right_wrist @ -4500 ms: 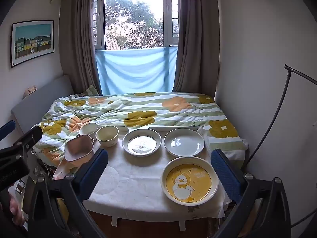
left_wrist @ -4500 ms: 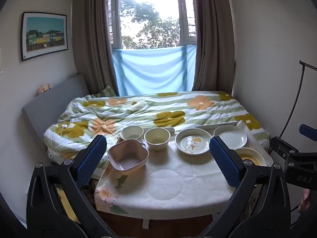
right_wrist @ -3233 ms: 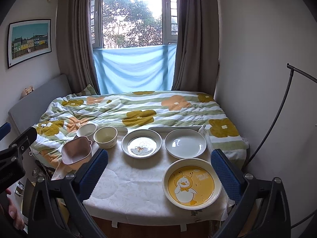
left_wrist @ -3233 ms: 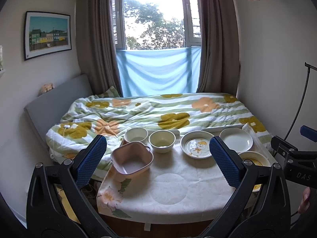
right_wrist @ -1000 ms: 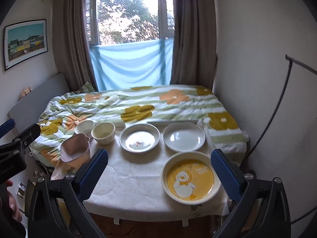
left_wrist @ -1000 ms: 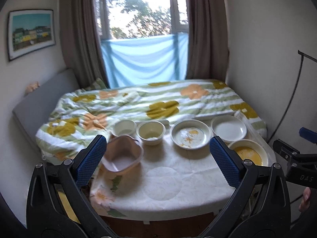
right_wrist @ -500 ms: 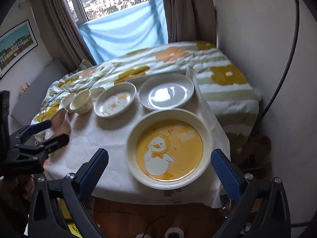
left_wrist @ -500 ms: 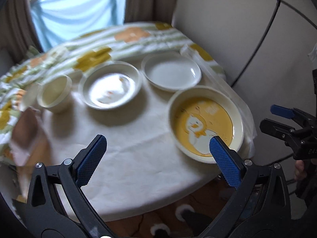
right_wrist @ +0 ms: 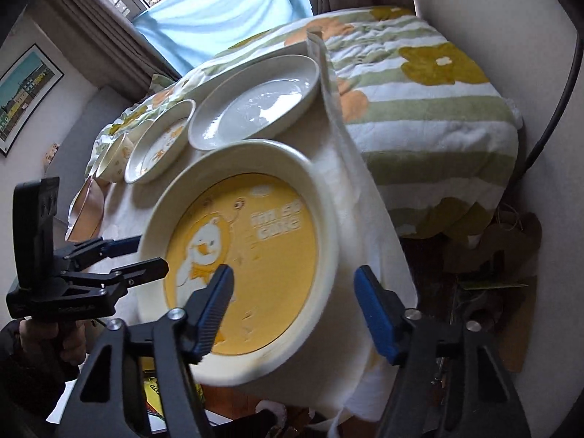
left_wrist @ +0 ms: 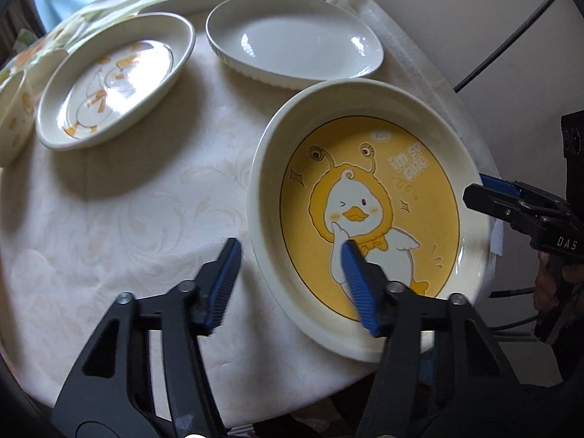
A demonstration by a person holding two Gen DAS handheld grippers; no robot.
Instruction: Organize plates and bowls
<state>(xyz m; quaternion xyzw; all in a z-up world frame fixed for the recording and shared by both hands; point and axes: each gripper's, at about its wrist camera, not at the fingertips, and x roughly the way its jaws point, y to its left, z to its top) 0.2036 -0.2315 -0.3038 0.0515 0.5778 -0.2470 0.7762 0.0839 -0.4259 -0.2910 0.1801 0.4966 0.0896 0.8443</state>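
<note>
We see open white tablecloth on the worktop (left_wrist: 120, 219) left of the large cream plate with the yellow duck picture (left_wrist: 368, 197), wide enough for a gripper to come in. Behind it, the plain white oval plate (left_wrist: 292, 40) sits just beside its far rim, and the shallow cream plate with small duck prints (left_wrist: 109, 76) crowds the far left. On the right, the worktop edge and the flowered green-striped bed (right_wrist: 438, 109) hem the plate in.

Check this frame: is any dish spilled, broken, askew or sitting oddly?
Nothing is spilled or broken. The yellow duck plate sits at the table's corner, its rim apparently reaching past the tablecloth edge. The white plate and small duck plate lie flat.
</note>
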